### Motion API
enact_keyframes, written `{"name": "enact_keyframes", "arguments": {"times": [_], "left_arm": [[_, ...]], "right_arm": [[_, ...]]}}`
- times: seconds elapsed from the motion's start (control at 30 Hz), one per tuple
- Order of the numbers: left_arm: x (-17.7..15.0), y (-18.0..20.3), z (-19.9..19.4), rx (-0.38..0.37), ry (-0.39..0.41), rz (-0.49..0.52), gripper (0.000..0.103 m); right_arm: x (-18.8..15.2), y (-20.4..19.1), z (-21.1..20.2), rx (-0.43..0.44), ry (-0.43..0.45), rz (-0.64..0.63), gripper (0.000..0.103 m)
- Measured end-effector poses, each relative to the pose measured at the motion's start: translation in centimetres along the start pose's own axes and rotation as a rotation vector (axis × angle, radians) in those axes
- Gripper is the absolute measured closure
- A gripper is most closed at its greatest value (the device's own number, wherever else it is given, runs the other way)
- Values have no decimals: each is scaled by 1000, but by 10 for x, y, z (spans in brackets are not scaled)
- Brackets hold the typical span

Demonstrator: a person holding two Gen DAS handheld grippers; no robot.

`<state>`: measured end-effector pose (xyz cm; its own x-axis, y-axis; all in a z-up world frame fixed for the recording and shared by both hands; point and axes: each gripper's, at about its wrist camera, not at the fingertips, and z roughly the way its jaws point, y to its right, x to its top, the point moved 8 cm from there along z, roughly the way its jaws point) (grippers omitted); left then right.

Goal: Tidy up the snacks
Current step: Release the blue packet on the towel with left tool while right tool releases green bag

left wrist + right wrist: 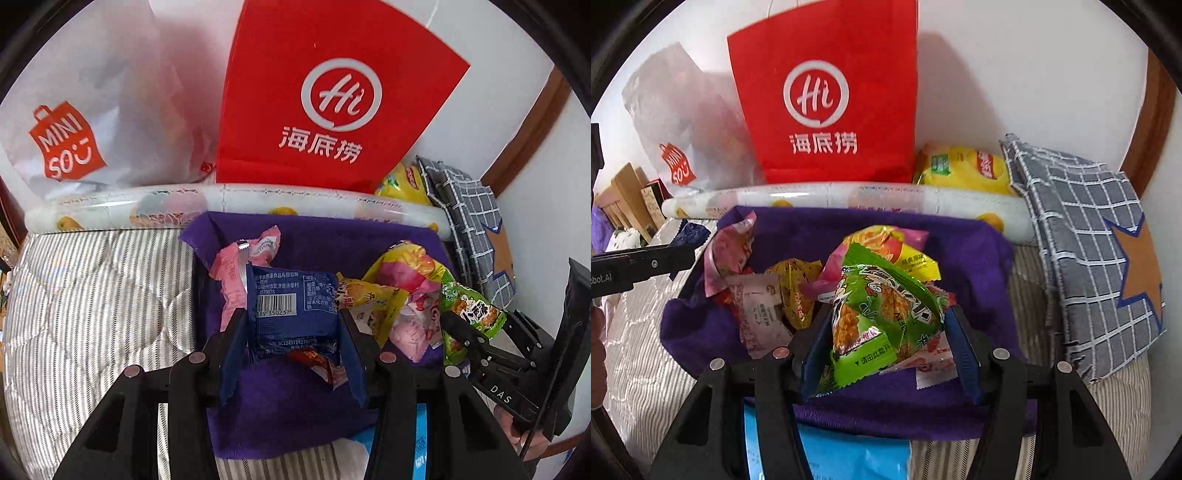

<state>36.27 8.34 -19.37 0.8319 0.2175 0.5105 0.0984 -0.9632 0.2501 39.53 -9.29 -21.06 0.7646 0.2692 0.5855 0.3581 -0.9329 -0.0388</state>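
Several snack packets lie piled on a purple cloth (288,417) spread over a striped bed; the cloth also shows in the right wrist view (971,258). My left gripper (293,317) is shut on a blue snack packet (291,310) with a barcode, held just above the cloth. My right gripper (886,317) is shut on a green snack packet (882,317), and it shows at the right of the left wrist view (476,317). Pink packets (236,273) and yellow packets (369,299) lie around them.
A red Haidilao bag (332,92) and a white Miniso bag (74,122) stand against the wall behind a white patterned roll (221,199). A yellow chip bag (964,170) and a grey checked cloth (1089,240) lie at the right. A blue packet (834,458) lies near the front edge.
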Motion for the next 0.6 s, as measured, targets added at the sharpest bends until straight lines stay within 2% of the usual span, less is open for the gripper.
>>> {"name": "enact_keyframes", "arguments": {"times": [0.3, 0.6], "left_arm": [[4, 0, 22, 29, -27, 2, 57], [2, 1, 32, 42, -34, 16, 54]], "right_arm": [[-3, -6, 19, -6, -36, -46, 43], [-3, -4, 25, -1, -55, -37, 43]]}}
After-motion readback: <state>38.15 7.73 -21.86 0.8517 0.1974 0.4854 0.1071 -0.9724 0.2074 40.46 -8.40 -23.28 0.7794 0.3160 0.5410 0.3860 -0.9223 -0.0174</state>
